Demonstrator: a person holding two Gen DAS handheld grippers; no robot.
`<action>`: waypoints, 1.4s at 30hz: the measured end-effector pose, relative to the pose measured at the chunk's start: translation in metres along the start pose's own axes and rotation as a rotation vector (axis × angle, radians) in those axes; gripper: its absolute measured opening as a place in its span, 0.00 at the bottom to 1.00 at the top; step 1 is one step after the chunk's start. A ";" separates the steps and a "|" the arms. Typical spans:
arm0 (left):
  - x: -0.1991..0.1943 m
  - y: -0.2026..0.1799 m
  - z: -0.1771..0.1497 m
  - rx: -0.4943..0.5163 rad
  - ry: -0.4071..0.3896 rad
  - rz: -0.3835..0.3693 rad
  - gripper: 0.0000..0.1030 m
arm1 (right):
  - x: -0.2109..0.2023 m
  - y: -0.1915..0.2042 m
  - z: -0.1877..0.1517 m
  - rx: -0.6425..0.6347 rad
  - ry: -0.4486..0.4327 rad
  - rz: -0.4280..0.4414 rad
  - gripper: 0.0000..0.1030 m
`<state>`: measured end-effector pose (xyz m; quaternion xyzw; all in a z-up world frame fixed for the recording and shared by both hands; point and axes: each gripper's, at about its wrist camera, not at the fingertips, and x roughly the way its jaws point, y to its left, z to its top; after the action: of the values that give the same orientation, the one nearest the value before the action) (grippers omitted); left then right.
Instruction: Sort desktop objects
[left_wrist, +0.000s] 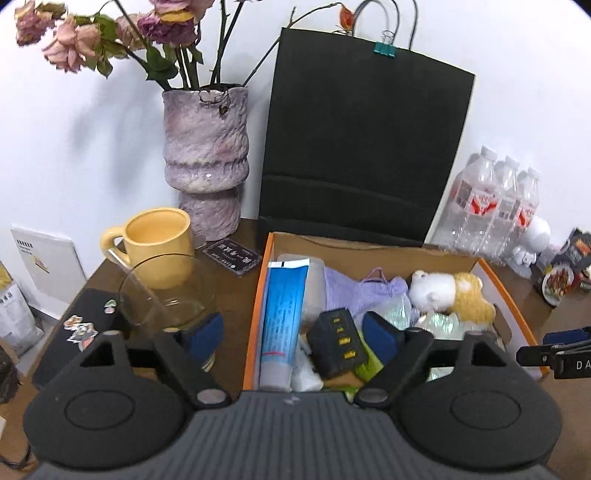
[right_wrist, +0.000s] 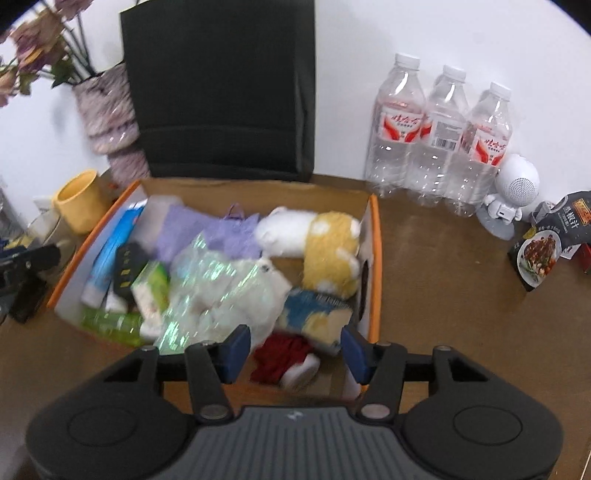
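At ten o'clock a glossy yellow mug (left_wrist: 160, 245) and clear glass bowl (left_wrist: 166, 291); centre, my left gripper (left_wrist: 293, 334) and right gripper (right_wrist: 293, 354), both spread and empty, over the cardboard box (left_wrist: 255, 302) of soft plush and smooth tube.

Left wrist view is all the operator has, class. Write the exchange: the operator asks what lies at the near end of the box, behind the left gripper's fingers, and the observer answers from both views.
Observer: A red cloth item with a white end lies at the near end of the box.
Operator: Anything beside it?
Observer: A blue and yellow item, too blurred to name, lies just beyond it.
Operator: Where is the right gripper?
Observer: The right gripper hangs open over that near end, holding nothing.
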<state>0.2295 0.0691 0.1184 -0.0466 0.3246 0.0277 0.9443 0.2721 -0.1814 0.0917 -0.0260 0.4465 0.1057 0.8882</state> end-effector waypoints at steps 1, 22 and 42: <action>-0.004 -0.002 -0.002 0.011 0.006 0.000 0.91 | -0.003 0.003 -0.003 -0.005 0.003 0.001 0.52; -0.103 -0.047 -0.041 0.094 0.048 -0.070 1.00 | -0.115 0.043 -0.077 0.023 -0.121 0.030 0.83; -0.175 -0.038 -0.120 0.064 -0.069 -0.165 1.00 | -0.141 0.067 -0.178 0.045 -0.257 0.015 0.91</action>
<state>0.0217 0.0145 0.1344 -0.0422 0.2878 -0.0592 0.9549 0.0357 -0.1646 0.1006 0.0111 0.3312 0.1046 0.9377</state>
